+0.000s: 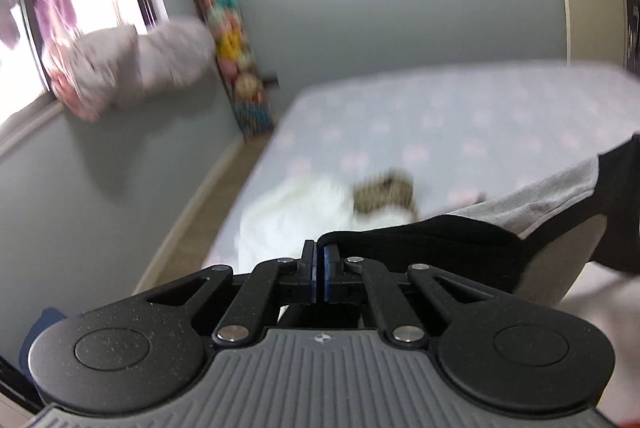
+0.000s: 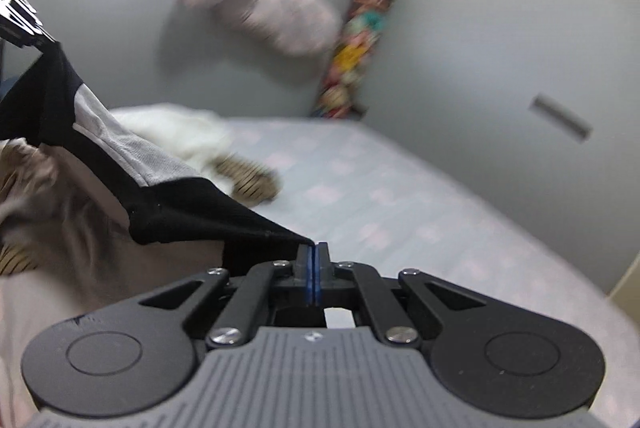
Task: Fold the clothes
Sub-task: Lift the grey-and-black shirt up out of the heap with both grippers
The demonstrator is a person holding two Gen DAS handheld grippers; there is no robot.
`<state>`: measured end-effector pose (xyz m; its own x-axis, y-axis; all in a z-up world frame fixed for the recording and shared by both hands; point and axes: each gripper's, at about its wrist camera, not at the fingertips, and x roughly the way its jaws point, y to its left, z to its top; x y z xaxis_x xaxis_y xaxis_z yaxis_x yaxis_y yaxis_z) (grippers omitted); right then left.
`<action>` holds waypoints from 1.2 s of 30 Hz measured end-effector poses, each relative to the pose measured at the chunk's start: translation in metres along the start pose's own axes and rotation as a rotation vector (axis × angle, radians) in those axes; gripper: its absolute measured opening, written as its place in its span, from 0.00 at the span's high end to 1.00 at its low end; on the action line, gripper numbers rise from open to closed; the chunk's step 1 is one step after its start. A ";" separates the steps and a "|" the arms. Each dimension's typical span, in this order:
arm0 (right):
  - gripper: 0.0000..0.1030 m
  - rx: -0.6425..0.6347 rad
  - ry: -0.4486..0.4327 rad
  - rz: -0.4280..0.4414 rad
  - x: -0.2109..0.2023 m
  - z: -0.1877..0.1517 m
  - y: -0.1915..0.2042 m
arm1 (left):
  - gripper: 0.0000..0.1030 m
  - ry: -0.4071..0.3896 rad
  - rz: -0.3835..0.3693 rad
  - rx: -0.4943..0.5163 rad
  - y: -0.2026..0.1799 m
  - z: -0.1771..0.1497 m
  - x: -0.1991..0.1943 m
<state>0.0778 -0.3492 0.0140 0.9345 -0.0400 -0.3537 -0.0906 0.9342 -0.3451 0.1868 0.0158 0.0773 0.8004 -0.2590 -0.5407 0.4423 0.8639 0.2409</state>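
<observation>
Patterned bed (image 2: 400,196) beside grey wall (image 2: 480,28)

Both tools match: the left gripper (image 1: 320,260) and right gripper (image 2: 312,260) each have black linkage arms pinned with silver screws, two round black housings with embossed discs, a ribbed grey centre plate bearing a small cross-in-circle mark, and black fingers (image 1: 308,264) faced with blue pads

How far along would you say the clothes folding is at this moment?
No folded pile is visible. In hand: the black-and-grey garment, stretched above the bed between the shut left tool and right tool. Left: folding it, plus the white and striped items, still loose.
</observation>
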 end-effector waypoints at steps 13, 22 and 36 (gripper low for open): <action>0.99 0.077 -0.283 -0.305 -0.179 0.069 -0.095 | 0.99 -0.371 -0.087 -0.013 -0.053 0.106 -0.147; 0.99 0.090 -0.384 -0.463 -0.309 0.079 -0.118 | 0.99 -0.494 -0.202 -0.037 -0.080 0.116 -0.204; 0.98 0.149 -0.415 -0.529 -0.393 0.044 -0.107 | 0.99 -0.521 -0.289 -0.006 -0.102 0.086 -0.227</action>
<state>-0.2647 -0.4179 0.2281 0.8973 -0.3925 0.2021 0.4344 0.8665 -0.2458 -0.0053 -0.0506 0.2444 0.7415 -0.6608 -0.1164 0.6709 0.7287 0.1374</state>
